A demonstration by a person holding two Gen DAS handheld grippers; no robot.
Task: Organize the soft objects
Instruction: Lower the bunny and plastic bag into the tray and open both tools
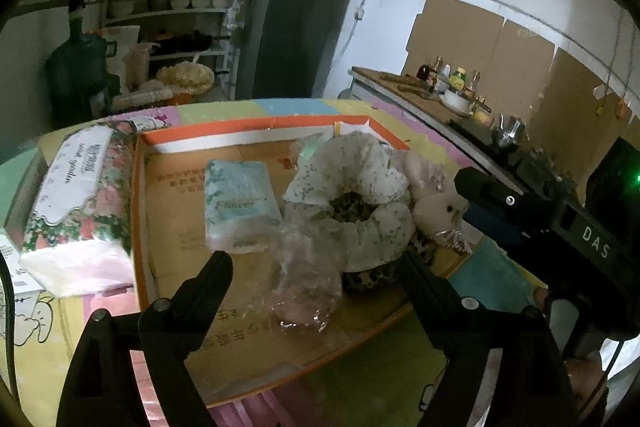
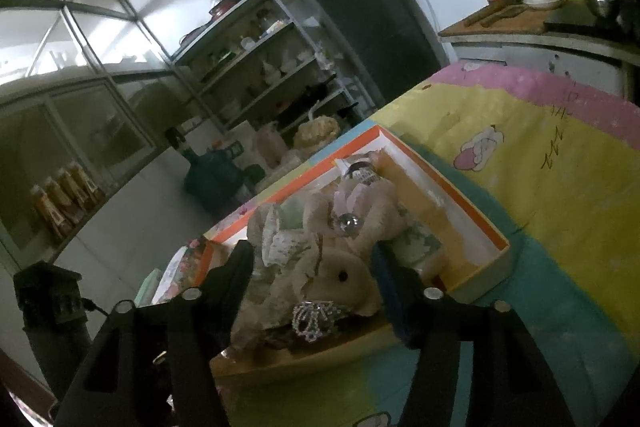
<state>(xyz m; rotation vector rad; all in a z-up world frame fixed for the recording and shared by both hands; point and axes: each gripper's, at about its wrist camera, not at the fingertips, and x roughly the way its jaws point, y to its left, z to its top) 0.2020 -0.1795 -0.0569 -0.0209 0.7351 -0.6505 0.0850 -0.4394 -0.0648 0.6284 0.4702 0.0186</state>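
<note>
left gripper – jaws wide over clear bag | right gripper – jaws wide around plush rabbit | box centre: tissue pack reads "Flower"

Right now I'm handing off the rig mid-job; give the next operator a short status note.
Left tongs: open, empty, over the box's near edge.
Right tongs: open around the plush bunny; grip not confirmed.
In the cardboard box: blue tissue pack, floral fabric ring, clear plastic bag, bunny.
Left: floral tissue pack sits outside the box, on its left side.
</note>
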